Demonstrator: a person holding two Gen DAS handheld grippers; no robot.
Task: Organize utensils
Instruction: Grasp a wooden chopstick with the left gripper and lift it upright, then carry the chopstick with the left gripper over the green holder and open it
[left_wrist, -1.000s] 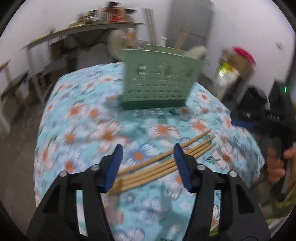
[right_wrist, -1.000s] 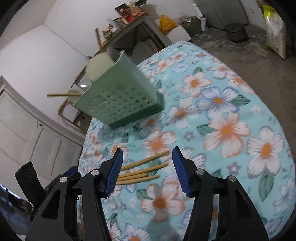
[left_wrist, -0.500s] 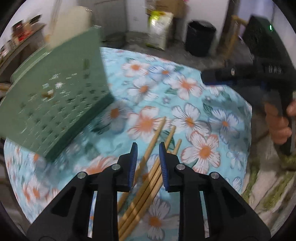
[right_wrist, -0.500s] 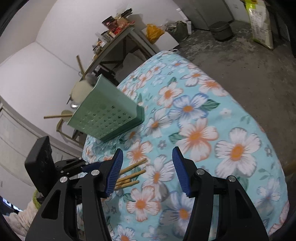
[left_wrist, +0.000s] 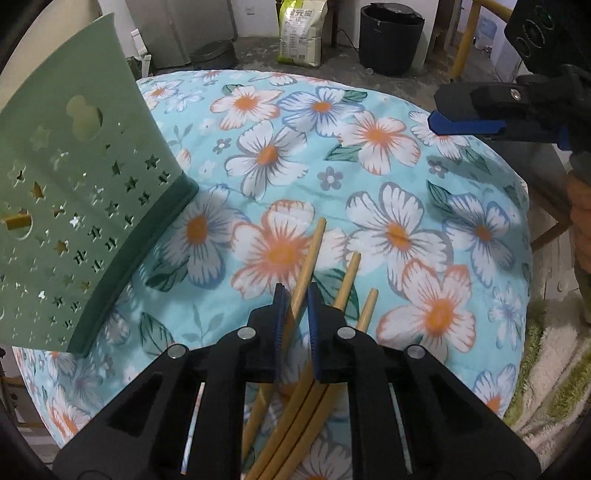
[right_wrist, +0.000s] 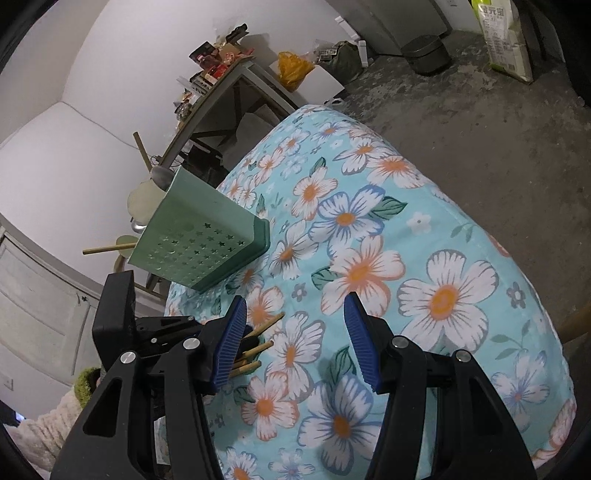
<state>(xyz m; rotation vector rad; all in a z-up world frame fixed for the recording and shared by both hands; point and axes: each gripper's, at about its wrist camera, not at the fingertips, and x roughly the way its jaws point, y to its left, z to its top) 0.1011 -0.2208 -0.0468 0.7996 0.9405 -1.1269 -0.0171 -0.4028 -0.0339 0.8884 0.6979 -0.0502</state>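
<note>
Three bamboo chopsticks lie on the floral tablecloth. My left gripper (left_wrist: 294, 291) is shut on the leftmost chopstick (left_wrist: 312, 246); the other two chopsticks (left_wrist: 349, 278) lie just right of it. A green perforated utensil holder (left_wrist: 77, 192) stands to the left, also in the right wrist view (right_wrist: 199, 240), with utensils sticking out of its top. My right gripper (right_wrist: 295, 339) is open and empty above the cloth; the chopstick tips (right_wrist: 258, 347) show by its left finger. It also shows in the left wrist view (left_wrist: 480, 122), at the upper right.
The round table's floral cloth (left_wrist: 388, 155) drops off at the right and far edges. A black bin (left_wrist: 391, 37) and a bag (left_wrist: 301, 33) stand on the floor beyond. A cluttered shelf table (right_wrist: 221, 85) stands behind the holder.
My left gripper turned, moved in over the chopsticks and closed from wide open onto one chopstick. The right gripper drew back and stayed open.
</note>
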